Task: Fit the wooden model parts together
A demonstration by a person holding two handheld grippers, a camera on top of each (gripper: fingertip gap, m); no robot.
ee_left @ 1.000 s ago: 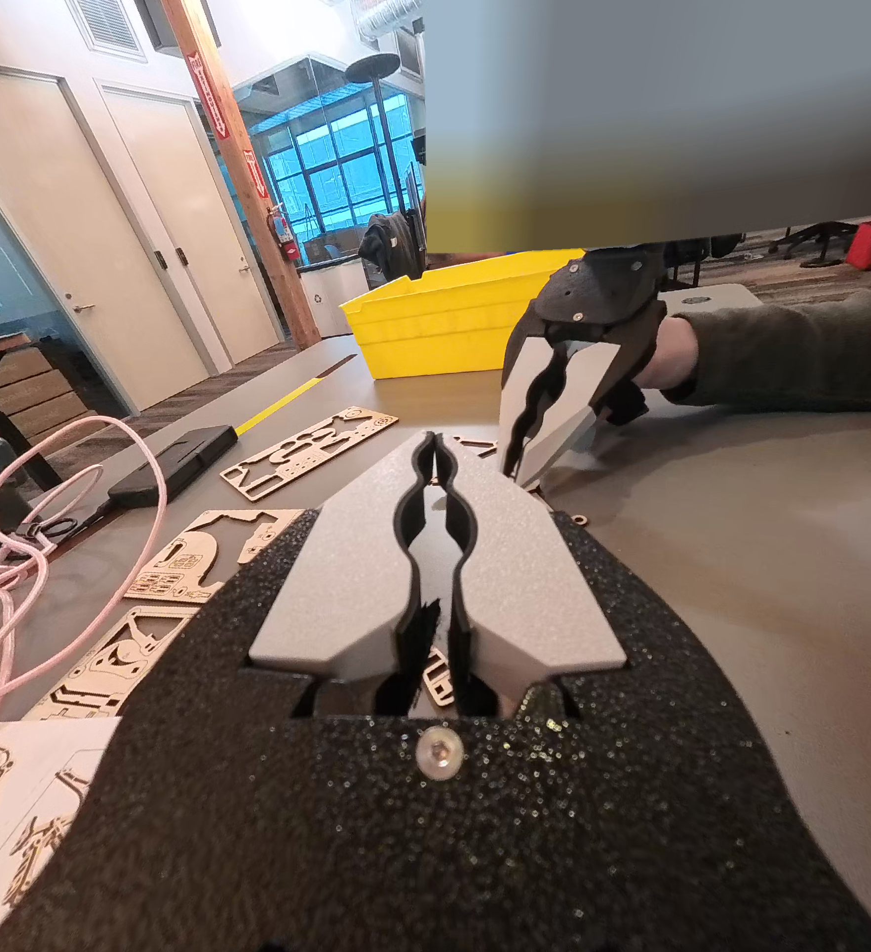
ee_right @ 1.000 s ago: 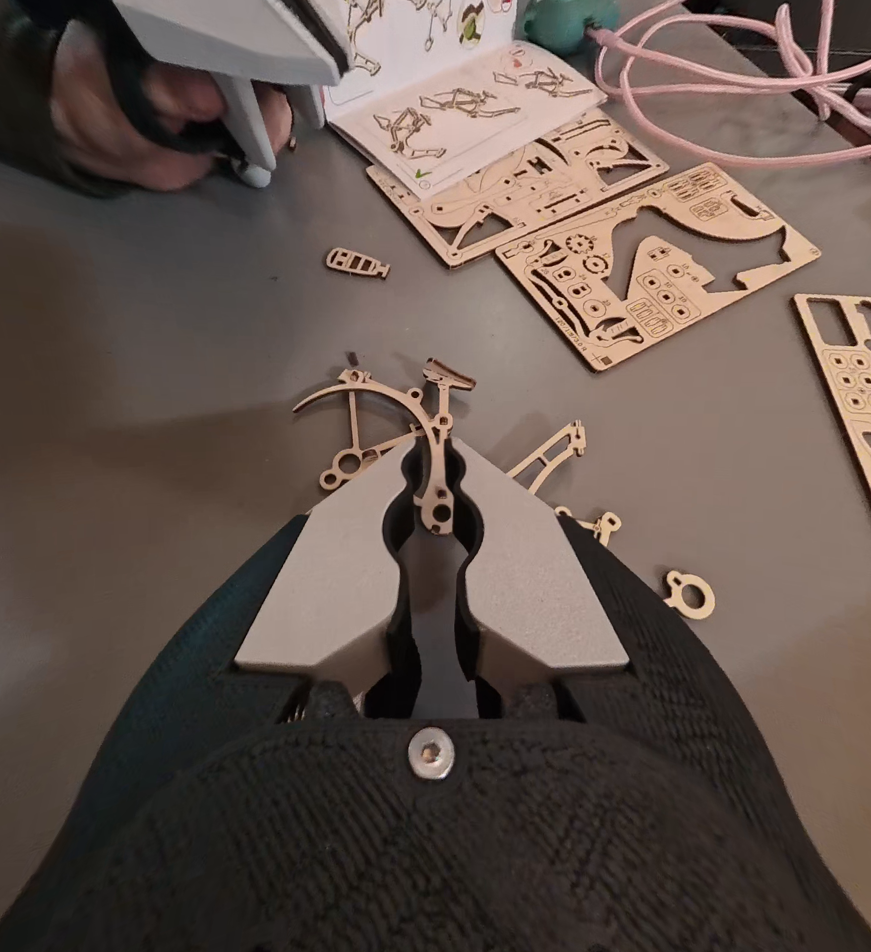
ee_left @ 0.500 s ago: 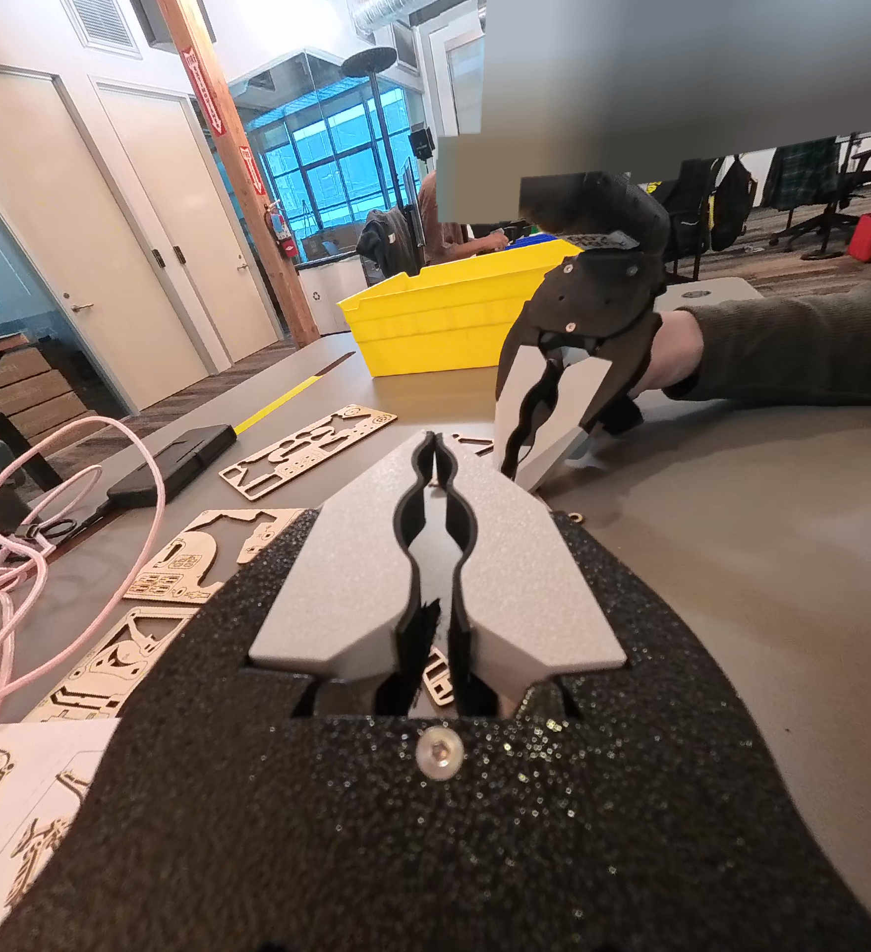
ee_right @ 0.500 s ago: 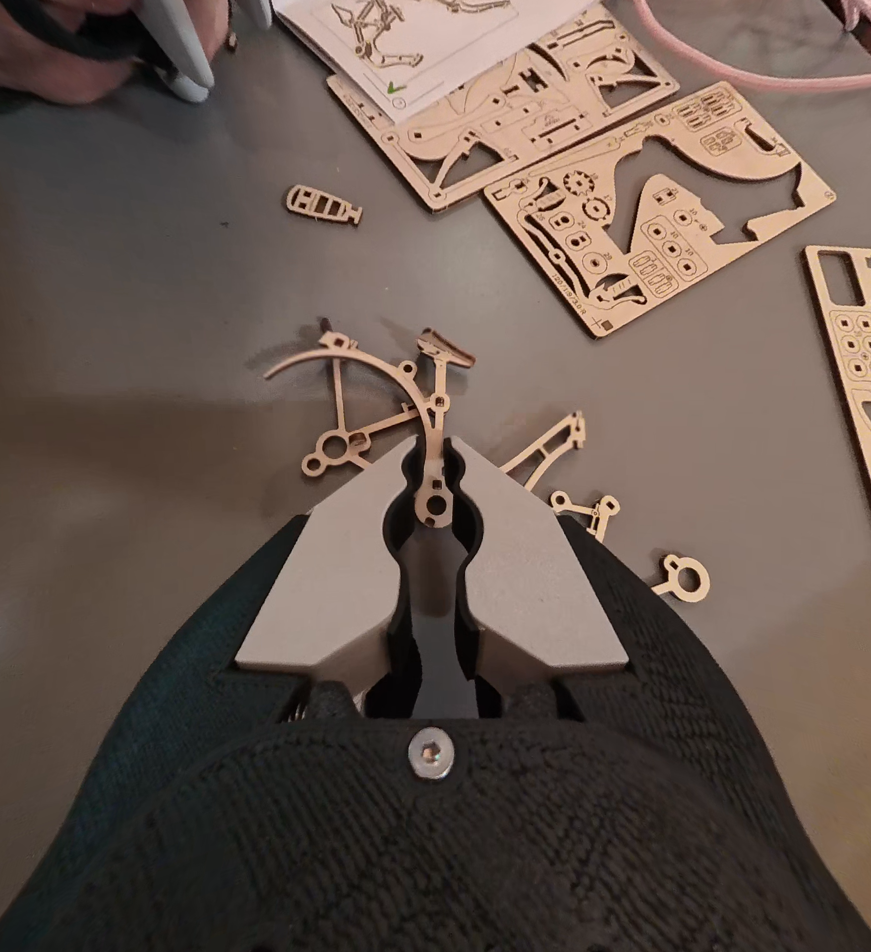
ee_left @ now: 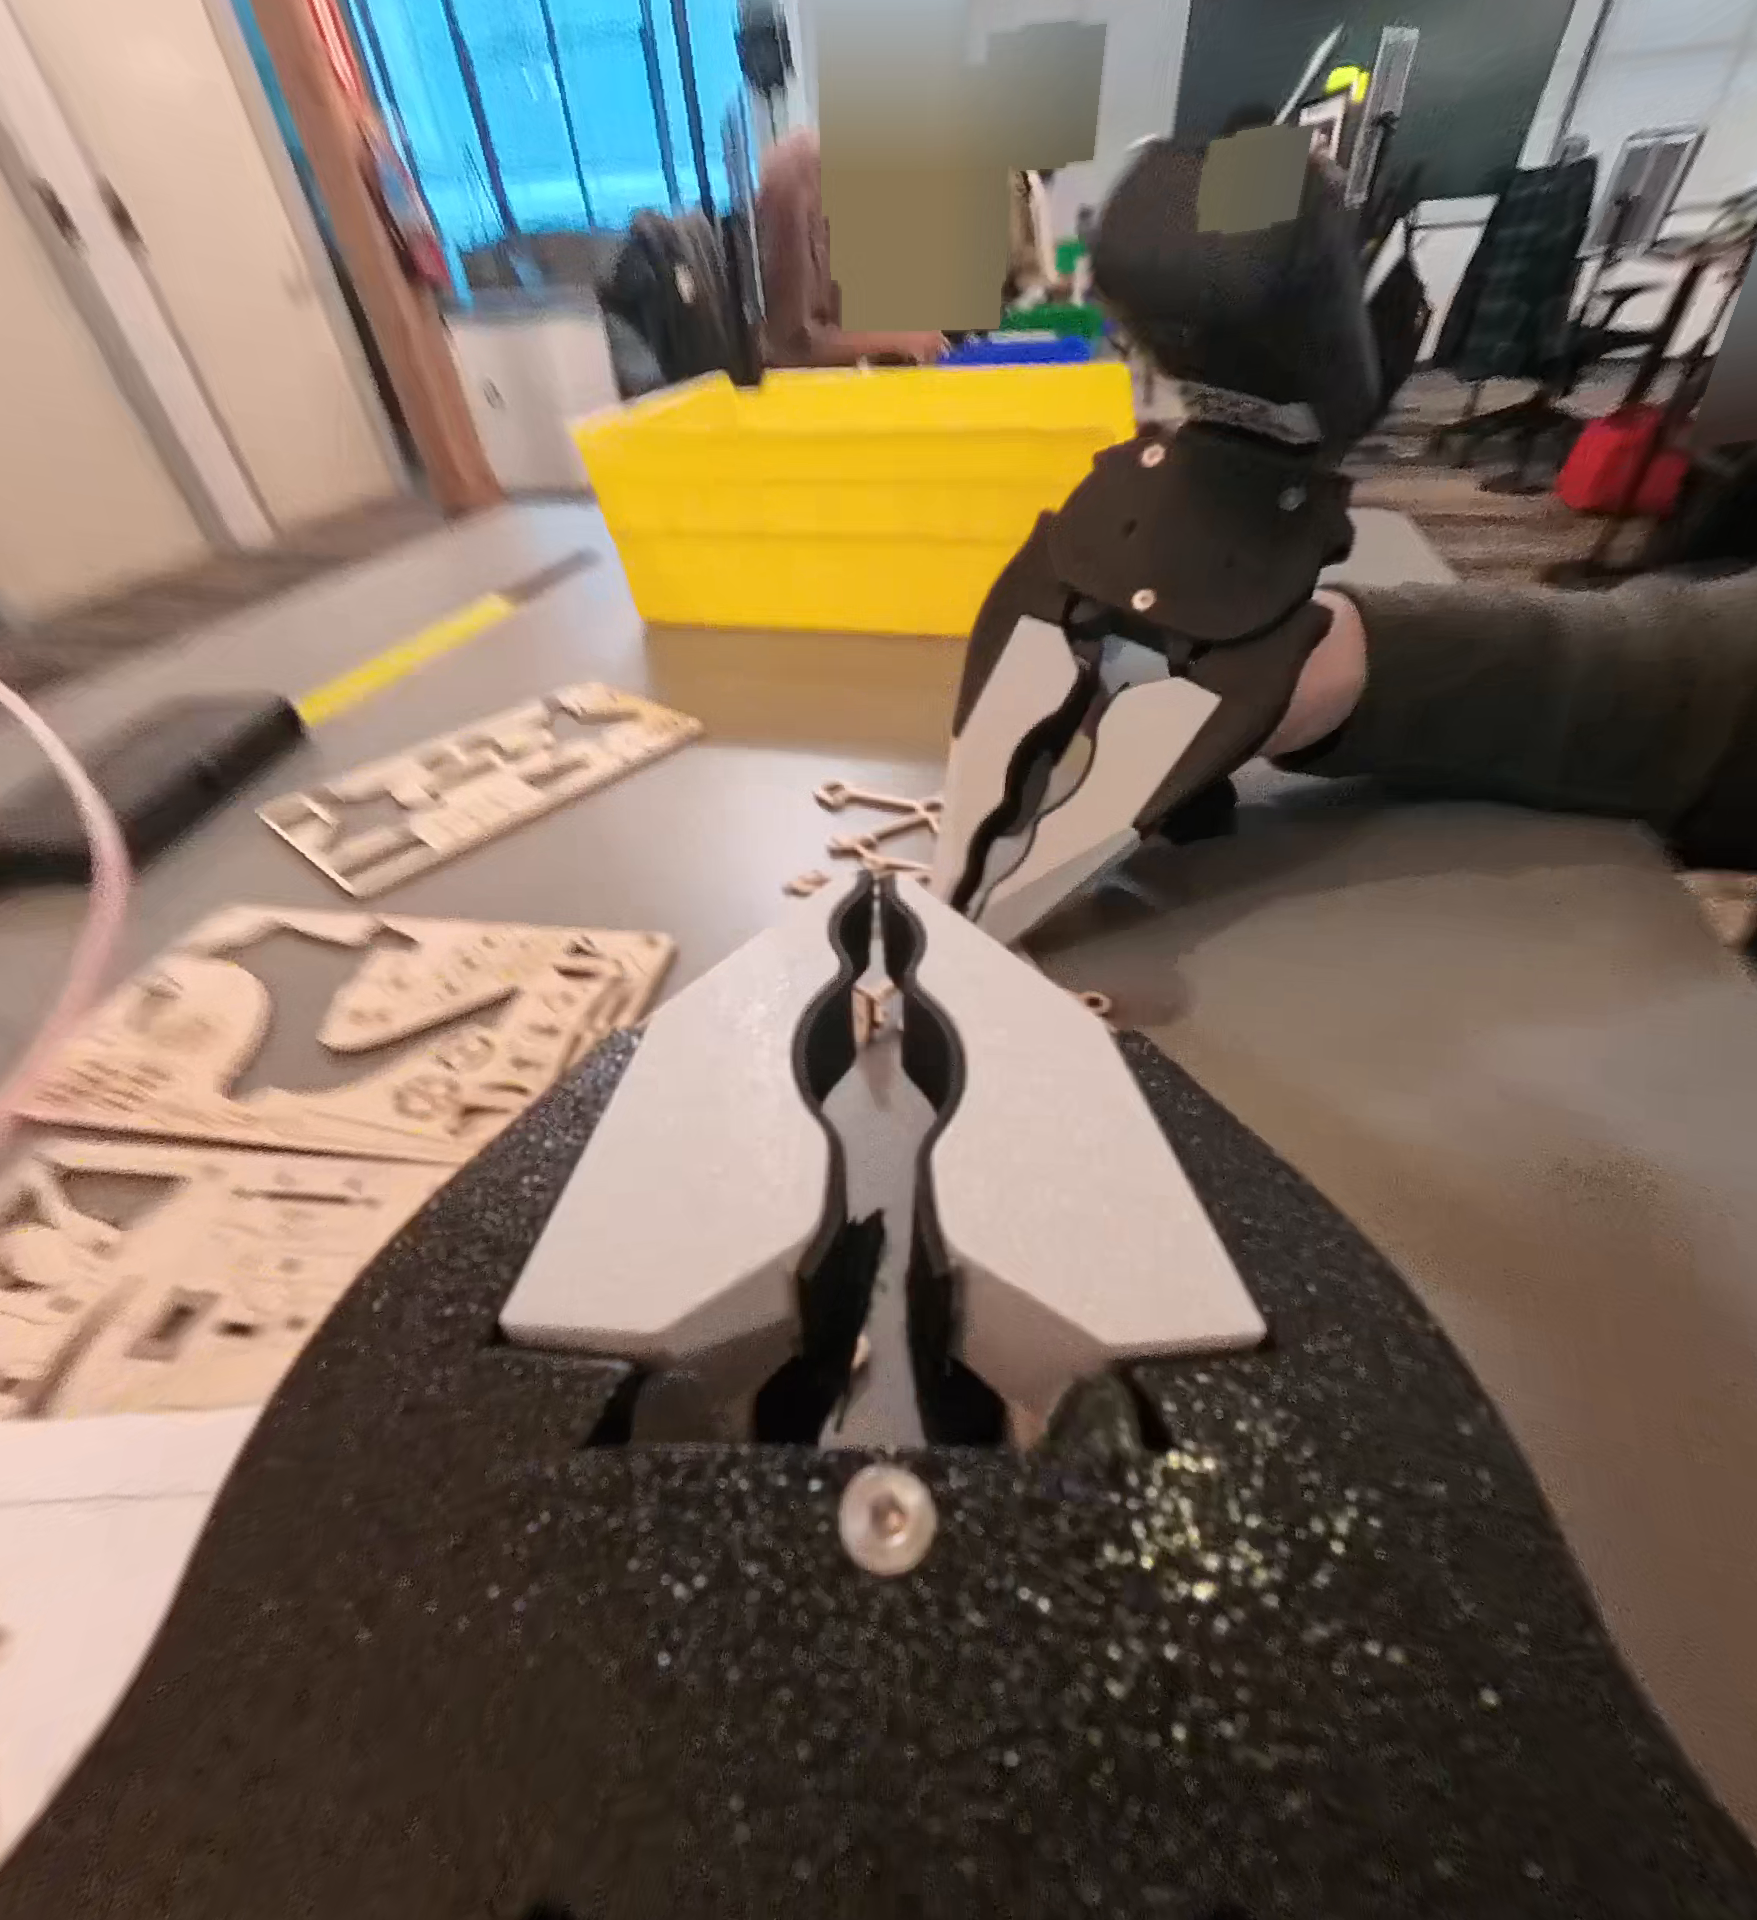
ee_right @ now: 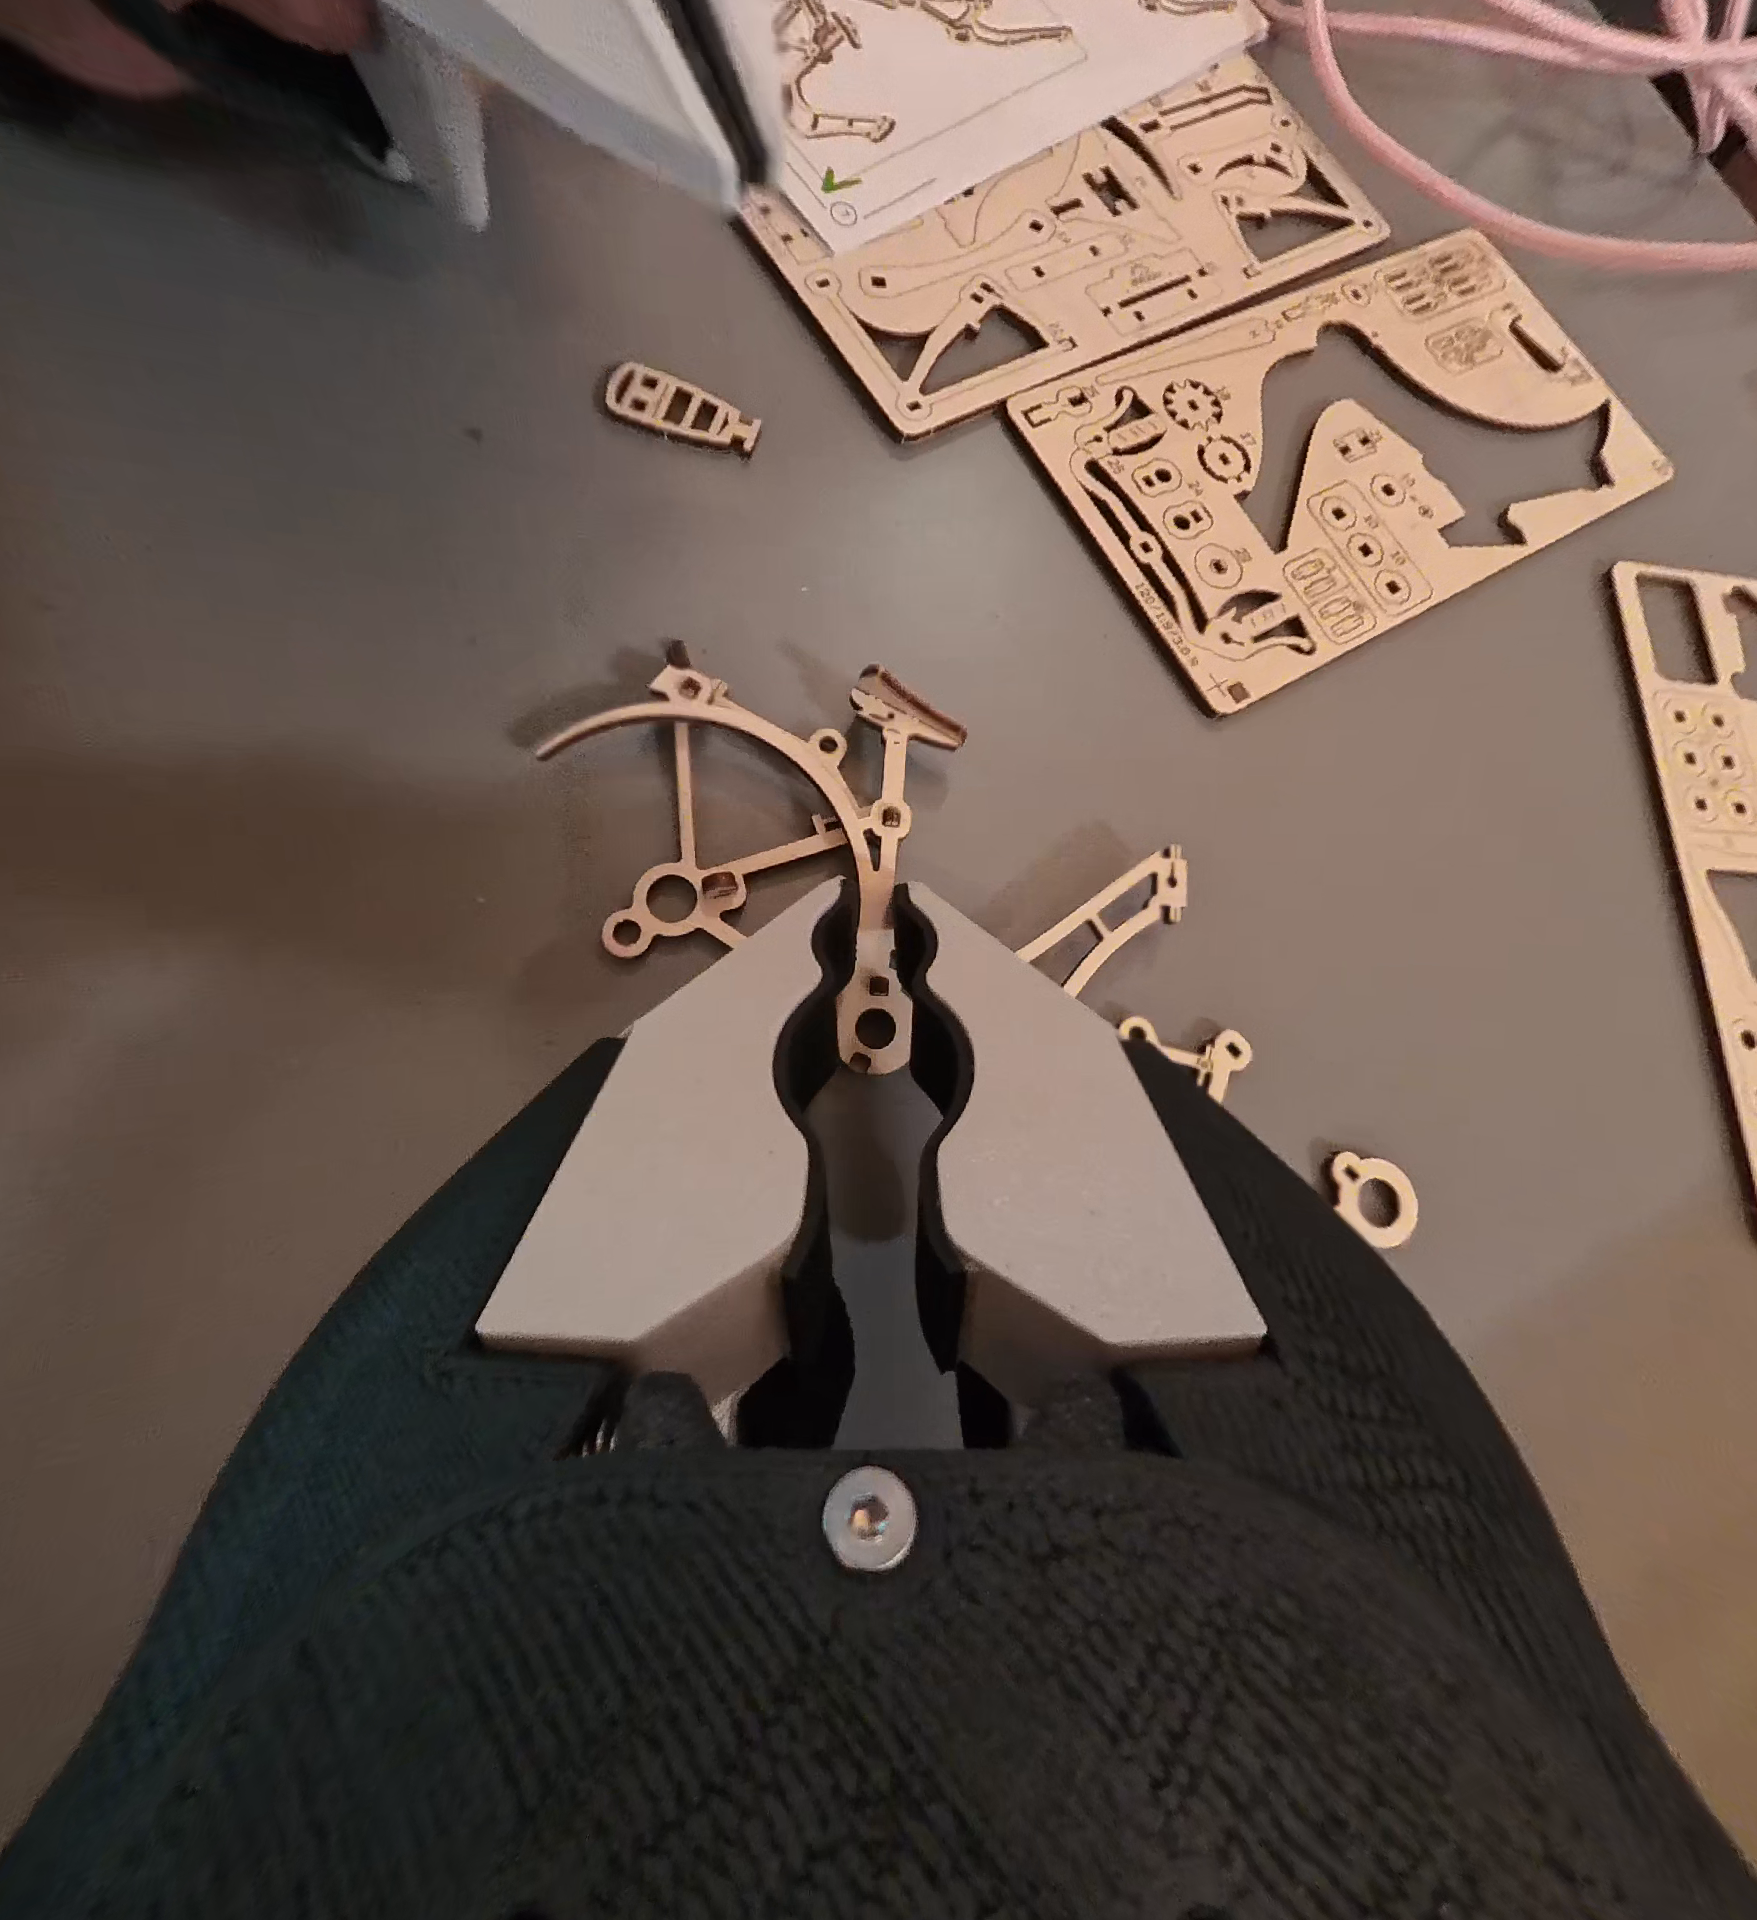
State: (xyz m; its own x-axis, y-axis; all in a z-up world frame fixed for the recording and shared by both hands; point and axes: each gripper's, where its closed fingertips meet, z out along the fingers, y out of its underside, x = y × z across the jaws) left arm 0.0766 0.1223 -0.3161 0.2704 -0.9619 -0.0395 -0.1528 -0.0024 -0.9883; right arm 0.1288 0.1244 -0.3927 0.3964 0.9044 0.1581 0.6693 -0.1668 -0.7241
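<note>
In the right wrist view my right gripper is shut on the lower stem of a thin wooden bicycle-like frame. The frame has a saddle and is held just over the grey table. My left gripper is shut, close to the right gripper and pointing at it. A small pale wooden bit shows through its finger gap; I cannot tell whether it is held. The left gripper also shows at the top left of the right wrist view, above the table.
A slotted loose part, a fork part and a ring lie near the frame. Cut-out wooden sheets, an instruction sheet and a pink cable are beyond. A yellow bin stands at the table's far side. About 10 cm separates my left fingertips from my right.
The left gripper has lifted, tipped down and come closer to the right gripper. It now looms larger in the right wrist view. The right gripper still holds the frame in about the same place.
</note>
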